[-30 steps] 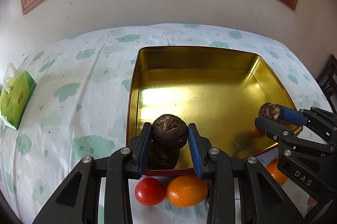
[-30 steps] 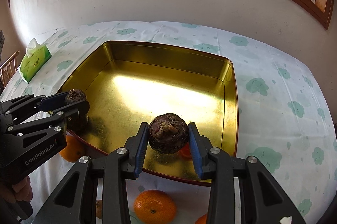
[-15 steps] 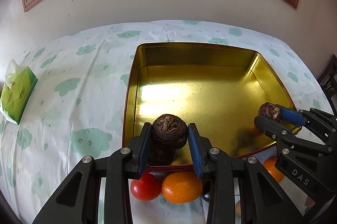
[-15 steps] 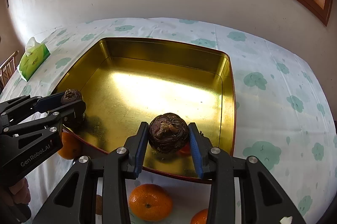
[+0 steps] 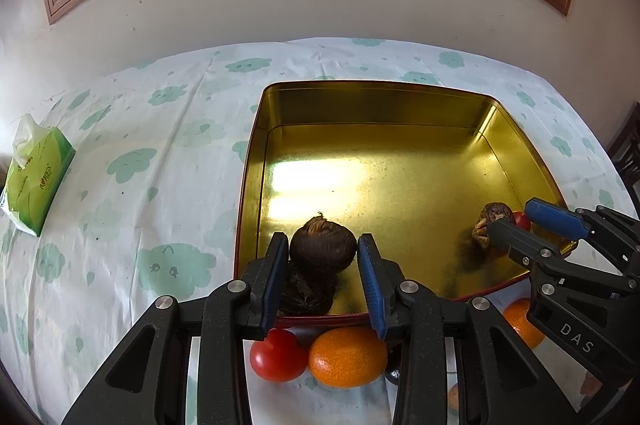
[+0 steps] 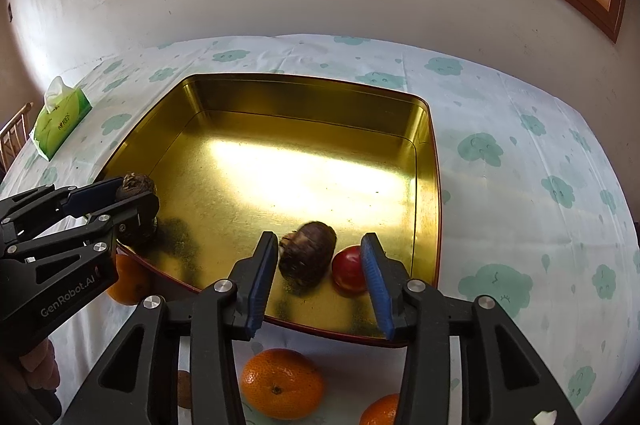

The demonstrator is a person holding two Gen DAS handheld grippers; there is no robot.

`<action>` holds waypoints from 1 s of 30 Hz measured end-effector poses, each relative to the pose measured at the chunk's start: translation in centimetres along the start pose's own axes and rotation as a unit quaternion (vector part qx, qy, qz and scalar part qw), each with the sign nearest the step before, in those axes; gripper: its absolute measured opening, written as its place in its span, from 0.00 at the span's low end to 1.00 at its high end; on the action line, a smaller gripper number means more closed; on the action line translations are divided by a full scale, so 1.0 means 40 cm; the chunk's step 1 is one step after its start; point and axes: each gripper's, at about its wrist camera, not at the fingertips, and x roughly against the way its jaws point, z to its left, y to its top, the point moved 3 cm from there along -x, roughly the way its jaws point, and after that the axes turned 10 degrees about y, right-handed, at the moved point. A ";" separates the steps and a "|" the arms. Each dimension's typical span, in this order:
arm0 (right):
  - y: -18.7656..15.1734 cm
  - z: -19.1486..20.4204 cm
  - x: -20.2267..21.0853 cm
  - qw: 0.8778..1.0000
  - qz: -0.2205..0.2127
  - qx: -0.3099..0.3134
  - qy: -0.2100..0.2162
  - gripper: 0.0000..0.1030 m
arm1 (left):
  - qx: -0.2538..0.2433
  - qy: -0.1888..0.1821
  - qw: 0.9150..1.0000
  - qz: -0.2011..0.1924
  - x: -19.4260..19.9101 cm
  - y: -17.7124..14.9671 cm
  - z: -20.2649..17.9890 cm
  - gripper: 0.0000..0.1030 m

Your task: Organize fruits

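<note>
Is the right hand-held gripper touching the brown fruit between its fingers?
Apart. In the right wrist view the right hand-held gripper, jaws opening, shows gold tray floor between each pad and the brown fruit, which lies loose on the tray.

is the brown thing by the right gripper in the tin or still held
In the tin. The brown fruit lies on its side on the gold tin floor between the opening right gripper pads, touching neither.

left gripper (image 5: 323, 281) black | blue fingers (image 5: 370, 285) | silver screws
</note>
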 end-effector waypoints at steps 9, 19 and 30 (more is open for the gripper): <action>-0.004 -0.003 0.006 1.000 -0.005 -0.006 0.002 0.41 | 0.007 0.004 1.000 0.004 0.001 0.000 0.005 0.40; -0.032 0.020 0.083 1.000 -0.026 -0.004 0.005 0.41 | 0.002 0.016 0.999 -0.038 0.102 -0.027 0.006 0.40; -0.106 0.036 0.198 0.998 -0.050 -0.019 0.019 0.41 | 0.019 0.019 0.999 -0.041 0.201 -0.132 0.015 0.40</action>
